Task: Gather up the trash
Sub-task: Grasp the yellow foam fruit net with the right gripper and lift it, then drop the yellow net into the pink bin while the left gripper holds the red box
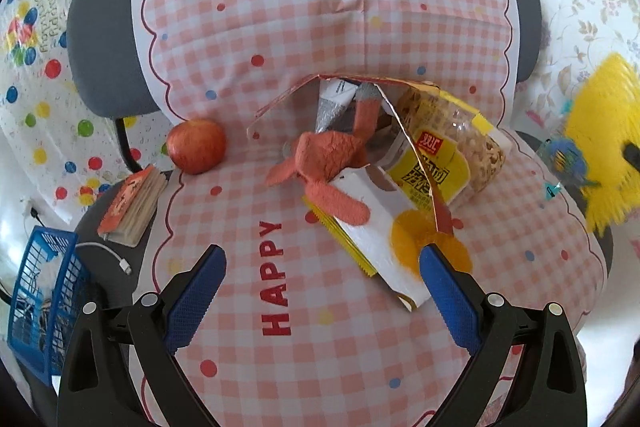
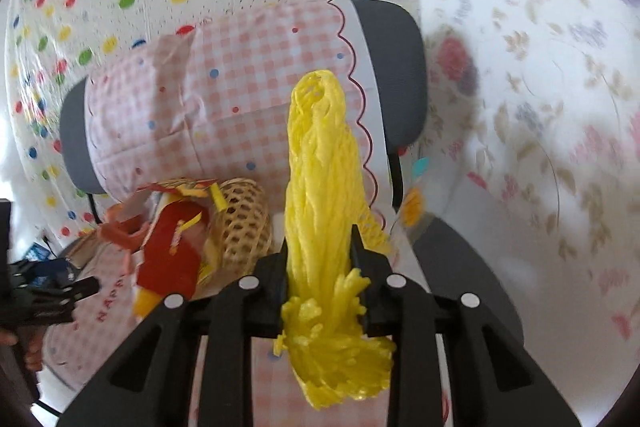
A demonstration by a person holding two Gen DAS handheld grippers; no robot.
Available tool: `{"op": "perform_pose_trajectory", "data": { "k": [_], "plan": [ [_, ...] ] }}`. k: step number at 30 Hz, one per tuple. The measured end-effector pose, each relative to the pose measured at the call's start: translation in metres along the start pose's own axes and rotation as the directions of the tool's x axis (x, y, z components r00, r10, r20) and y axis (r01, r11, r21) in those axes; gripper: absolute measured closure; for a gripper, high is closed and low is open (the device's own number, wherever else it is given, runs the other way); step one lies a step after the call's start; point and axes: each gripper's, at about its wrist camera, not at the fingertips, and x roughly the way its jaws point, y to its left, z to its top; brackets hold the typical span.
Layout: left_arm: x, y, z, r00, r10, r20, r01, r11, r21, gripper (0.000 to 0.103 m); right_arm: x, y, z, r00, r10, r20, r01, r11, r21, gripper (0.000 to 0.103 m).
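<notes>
**Right Gripper Holding Yellow Net; Left Gripper Open Over Trash Pile**

My right gripper (image 2: 320, 255) is clamped on a yellow foam net (image 2: 320, 187). My jaws press its lower section from both sides. The net's long body stands up between my fingers, and its frayed end bunches below them. In the left wrist view the same yellow foam net (image 1: 600, 143) appears blurred at the right edge, raised above the seat.

My left gripper (image 1: 320, 279) is spread wide and grips nothing. Its blue pads (image 1: 200, 291) hover over the pink checked cloth (image 1: 280, 27) that covers the chair (image 1: 100, 47). The right pad lies over the near end of a white and orange carton (image 1: 384, 239).

The trash pile sits on the seat just ahead of my left fingers. It comprises:
- the flattened carton;
- a crumpled orange-pink paper wad (image 1: 328, 163) resting on top of the carton;
- a yellow snack packet (image 1: 432, 171) to its right;
- a clear bag with tan contents (image 1: 472, 131) behind the packet;
- a folded red-edged paper sheet (image 1: 348, 83) arching over the pile.

A red apple (image 1: 196, 145) sits on the cloth, left of the pile and apart from it. A small book (image 1: 134, 205) lies at the seat's left edge. A blue basket (image 1: 44, 303) stands lower left, beside a white cable (image 1: 112, 255).
</notes>
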Motion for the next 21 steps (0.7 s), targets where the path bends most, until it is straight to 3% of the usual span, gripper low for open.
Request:
{"op": "perform_pose_trajectory", "data": {
  "k": [11, 12, 13, 14, 18, 21],
  "plan": [
    [0.022, -0.039, 0.033, 0.995, -0.093, 0.03, 0.092, 0.996, 0.018, 0.014, -0.015, 0.0, -0.028, 0.999, 0.036, -0.001, -0.036, 0.999, 0.04, 0.078],
    [0.027, -0.04, 0.037, 0.994, -0.106, 0.024, 0.106, 0.994, 0.01, 0.017, -0.015, -0.001, -0.028, 0.999, 0.036, 0.002, -0.036, 0.999, 0.039, 0.078],
    [0.033, -0.043, 0.043, 0.992, -0.129, 0.015, 0.129, 0.992, 0.001, 0.035, -0.015, -0.001, -0.029, 0.999, 0.035, 0.001, -0.035, 0.999, 0.04, 0.078],
    [0.039, -0.044, 0.046, 0.99, -0.141, 0.005, 0.141, 0.99, -0.007, 0.04, -0.015, -0.001, -0.029, 0.999, 0.035, -0.001, -0.035, 0.998, 0.042, 0.078],
    [0.057, -0.05, 0.057, 0.99, -0.143, -0.013, 0.143, 0.99, -0.015, 0.046, -0.014, -0.002, -0.032, 0.999, 0.036, -0.004, -0.036, 0.998, 0.043, 0.078],
    [0.064, -0.05, 0.06, 0.988, -0.153, -0.022, 0.152, 0.988, -0.027, 0.061, -0.013, -0.004, -0.033, 0.999, 0.036, -0.005, -0.035, 0.998, 0.045, 0.078]
  ]
}}
